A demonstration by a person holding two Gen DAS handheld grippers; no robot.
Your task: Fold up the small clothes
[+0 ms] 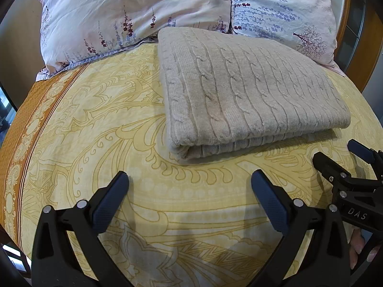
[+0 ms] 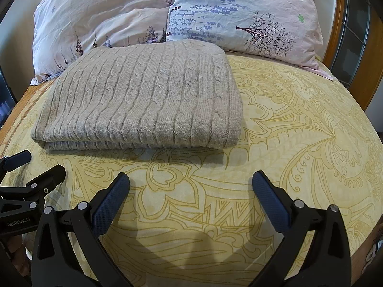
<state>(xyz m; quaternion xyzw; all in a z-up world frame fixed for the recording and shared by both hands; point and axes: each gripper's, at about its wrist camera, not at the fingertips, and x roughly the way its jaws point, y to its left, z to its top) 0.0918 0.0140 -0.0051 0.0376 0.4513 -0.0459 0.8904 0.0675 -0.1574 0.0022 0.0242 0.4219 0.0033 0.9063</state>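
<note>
The left gripper [image 1: 189,179] is wide open and holds nothing. The right gripper [image 2: 190,180] is wide open and empty too. The folded sweater [image 1: 249,91] lies on the bedspread [image 1: 107,124] at 12 o'clock, apart from both

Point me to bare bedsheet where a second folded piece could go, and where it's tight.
Free: the yellow sheet to the right of the folded knit sweater, up to the pillows; also the strip between the sweater's near edge and both open grippers, left gripper and right gripper. Tight: the back, where sweater meets pillows.
</note>
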